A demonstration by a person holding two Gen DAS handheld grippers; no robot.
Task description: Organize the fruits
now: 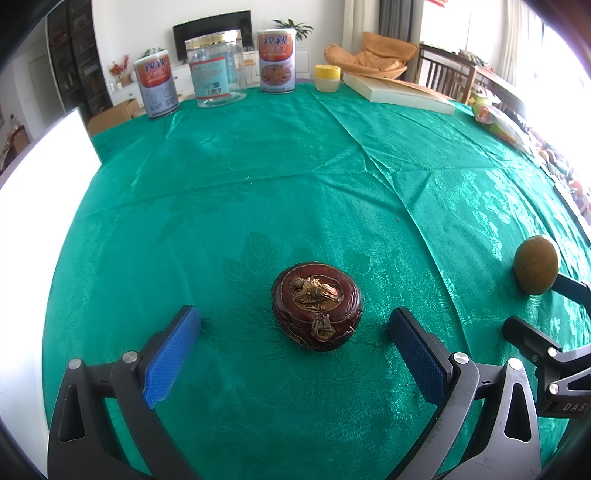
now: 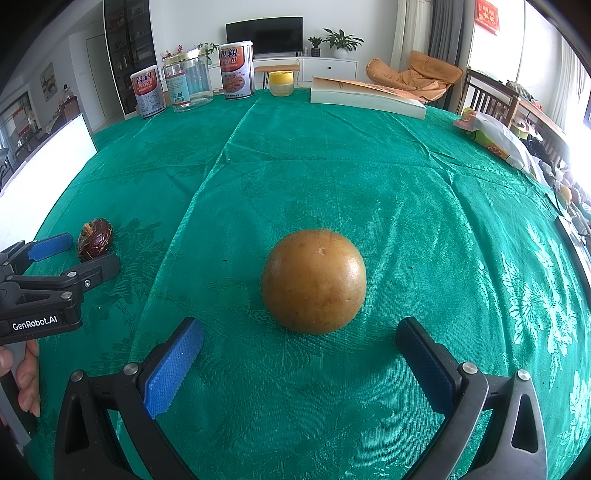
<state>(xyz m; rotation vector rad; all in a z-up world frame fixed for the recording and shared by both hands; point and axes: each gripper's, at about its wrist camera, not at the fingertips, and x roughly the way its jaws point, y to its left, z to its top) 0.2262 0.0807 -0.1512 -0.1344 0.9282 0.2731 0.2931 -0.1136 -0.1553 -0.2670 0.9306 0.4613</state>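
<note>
Only the left wrist view shows the stem scar and dried calyx on top of the dark red fruit [image 1: 317, 305], which lies flat on the bench [image 1: 258, 177] between the released left tongs [image 1: 295, 325], calyx up, no clear long axis; only the right wrist view shows a hand [image 2: 22, 380] gripping the left tongs' handle. The round brown fruit [image 2: 314, 281] sits on the green cloth just ahead of the released right tongs [image 2: 300, 332], its small scar facing up. Along the bench's far edge stand two cans [image 2: 236, 70], a jar [image 2: 188, 83], a yellow-lidded tub [image 2: 281, 83] and a book [image 2: 365, 98], with a TV [image 2: 264, 35] and orange chair [image 2: 413, 75] beyond.
</note>
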